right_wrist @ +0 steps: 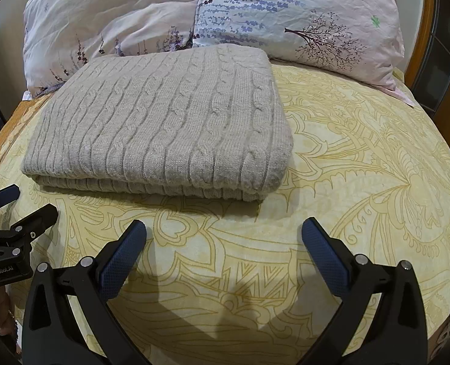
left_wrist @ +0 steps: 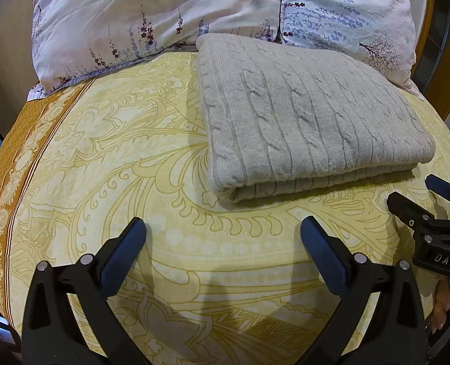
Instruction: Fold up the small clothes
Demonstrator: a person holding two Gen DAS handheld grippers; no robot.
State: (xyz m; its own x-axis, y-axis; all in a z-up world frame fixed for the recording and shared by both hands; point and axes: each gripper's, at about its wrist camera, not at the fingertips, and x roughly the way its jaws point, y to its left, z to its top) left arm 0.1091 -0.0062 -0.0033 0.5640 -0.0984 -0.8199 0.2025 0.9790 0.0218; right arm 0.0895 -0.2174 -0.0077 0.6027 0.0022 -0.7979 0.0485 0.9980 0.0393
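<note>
A grey cable-knit garment (left_wrist: 310, 115) lies folded in a neat rectangle on the yellow patterned bed sheet (left_wrist: 118, 158); it also shows in the right wrist view (right_wrist: 164, 124). My left gripper (left_wrist: 223, 228) is open and empty, a little in front of the garment's near left corner. My right gripper (right_wrist: 224, 228) is open and empty, in front of the garment's near right corner. The right gripper shows at the right edge of the left wrist view (left_wrist: 416, 191), and the left gripper at the left edge of the right wrist view (right_wrist: 27, 200).
Two floral pillows (left_wrist: 152, 18) (right_wrist: 300, 15) lie at the head of the bed, just behind the garment. An orange border of the sheet (left_wrist: 18, 152) runs along the left edge of the bed. A wooden frame (right_wrist: 428, 30) stands at the right.
</note>
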